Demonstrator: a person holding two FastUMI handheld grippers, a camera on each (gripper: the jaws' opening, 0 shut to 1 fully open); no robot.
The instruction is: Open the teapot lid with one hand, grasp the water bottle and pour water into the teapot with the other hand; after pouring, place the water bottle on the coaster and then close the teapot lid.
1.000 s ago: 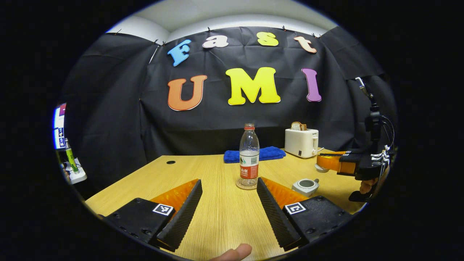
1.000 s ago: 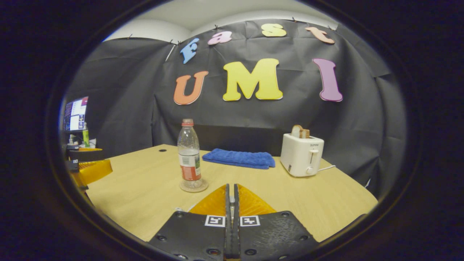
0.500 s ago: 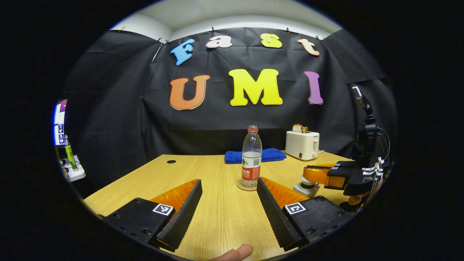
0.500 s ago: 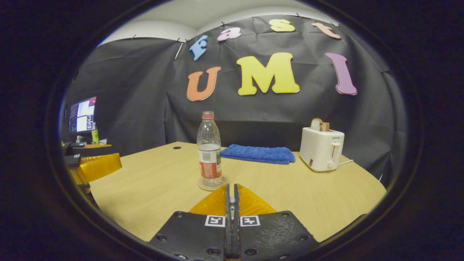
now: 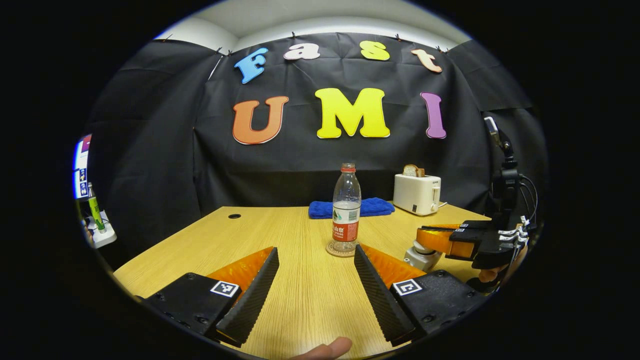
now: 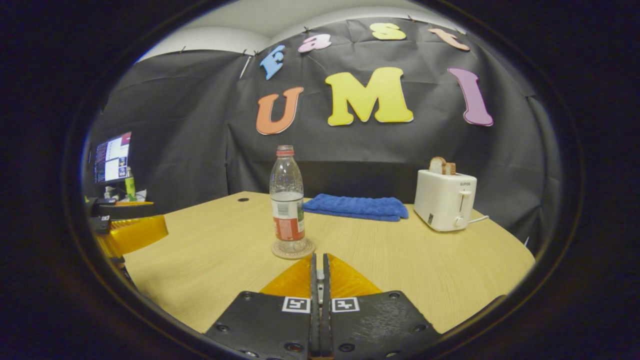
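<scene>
A clear water bottle [image 5: 346, 210] with a red cap and red label stands upright on a round coaster [image 5: 340, 249] mid-table; in the right gripper view the bottle [image 6: 287, 200] stands ahead to the left. My left gripper [image 5: 316, 250] is open just short of the bottle, with nothing between its fingers. A small white teapot [image 5: 417, 259] sits to the right with its lid [image 5: 423, 247] resting on it. My right gripper [image 5: 424, 239] reaches over the teapot and is shut on the lid's knob. In its own view the right gripper [image 6: 320, 257] has its fingers together, and the lid is hidden below them.
A white toaster [image 5: 416, 194] holding bread and a folded blue towel [image 5: 350, 208] sit at the table's far side. A cable hole [image 5: 234, 216] marks the far left. A monitor [image 6: 112, 157] stands off the table's left. The left gripper [image 6: 132, 232] shows at the left edge.
The right gripper came down with the lid, which was lifted beside the open teapot a second ago and now rests on it. The left gripper stays open and has hardly moved.
</scene>
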